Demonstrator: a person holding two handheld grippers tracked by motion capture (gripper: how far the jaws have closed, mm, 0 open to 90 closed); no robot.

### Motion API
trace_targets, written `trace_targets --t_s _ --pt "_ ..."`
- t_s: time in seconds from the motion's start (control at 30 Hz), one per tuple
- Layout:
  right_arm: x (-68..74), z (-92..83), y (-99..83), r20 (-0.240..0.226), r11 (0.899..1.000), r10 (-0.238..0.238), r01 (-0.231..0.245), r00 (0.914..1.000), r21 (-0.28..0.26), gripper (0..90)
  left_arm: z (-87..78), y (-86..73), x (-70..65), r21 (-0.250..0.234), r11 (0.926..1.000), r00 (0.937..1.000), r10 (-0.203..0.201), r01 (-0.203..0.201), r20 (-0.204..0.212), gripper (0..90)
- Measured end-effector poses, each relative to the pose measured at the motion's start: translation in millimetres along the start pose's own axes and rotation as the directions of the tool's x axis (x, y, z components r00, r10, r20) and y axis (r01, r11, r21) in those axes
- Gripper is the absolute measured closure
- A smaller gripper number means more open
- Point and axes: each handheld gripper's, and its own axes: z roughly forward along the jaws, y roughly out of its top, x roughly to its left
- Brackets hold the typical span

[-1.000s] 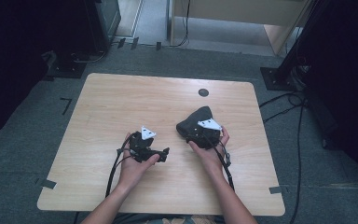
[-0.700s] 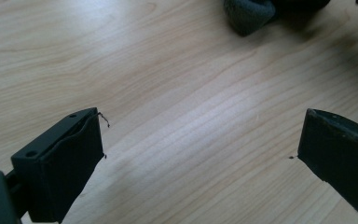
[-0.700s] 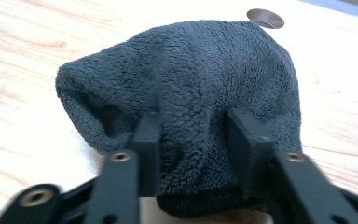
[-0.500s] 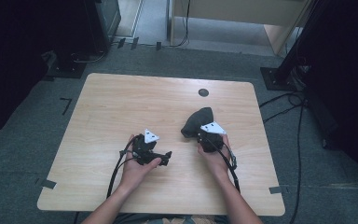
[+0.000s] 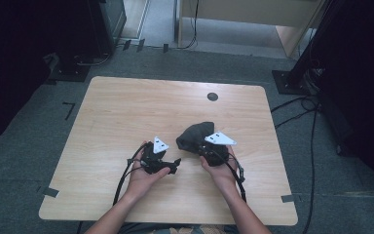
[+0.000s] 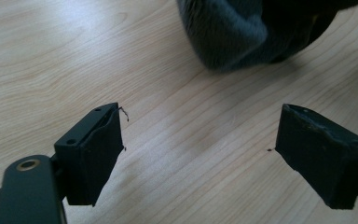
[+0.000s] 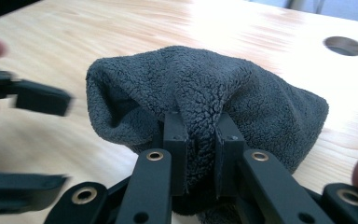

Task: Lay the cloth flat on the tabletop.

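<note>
Pinching a fleece fold (image 7: 200, 100), right gripper (image 7: 200, 140); left gripper (image 6: 200, 154) agape.

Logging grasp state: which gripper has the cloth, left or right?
The right gripper: its jaws pinch a fold of the grey fleece cloth. The left gripper is open over bare table, short of the cloth.

you have one wooden table (image 5: 126, 117), one dark grey fleece cloth (image 5: 195, 134) on it, one round hole (image 5: 213, 96) in the tabletop, and two grippers: the left gripper (image 5: 174, 165) and the right gripper (image 5: 205, 152).
</note>
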Motion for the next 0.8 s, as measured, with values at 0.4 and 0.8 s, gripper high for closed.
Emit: trace_targets --t_s 0.4,0.8 --pt "33.7 -8.0 3.5 -0.172 0.998 -0.069 0.067 0.9827 -0.012 78.1 -13.4 -4.9 10.4 -0.096 0.9951 0.9988 -0.02 0.024 0.045 53.0" --pt "30.9 -28.5 14.3 -0.158 0.995 -0.061 0.048 0.9856 -0.082 77.9 -46.3 2.4 26.7 -0.179 0.982 0.9842 -0.028 0.06 0.175 77.3"
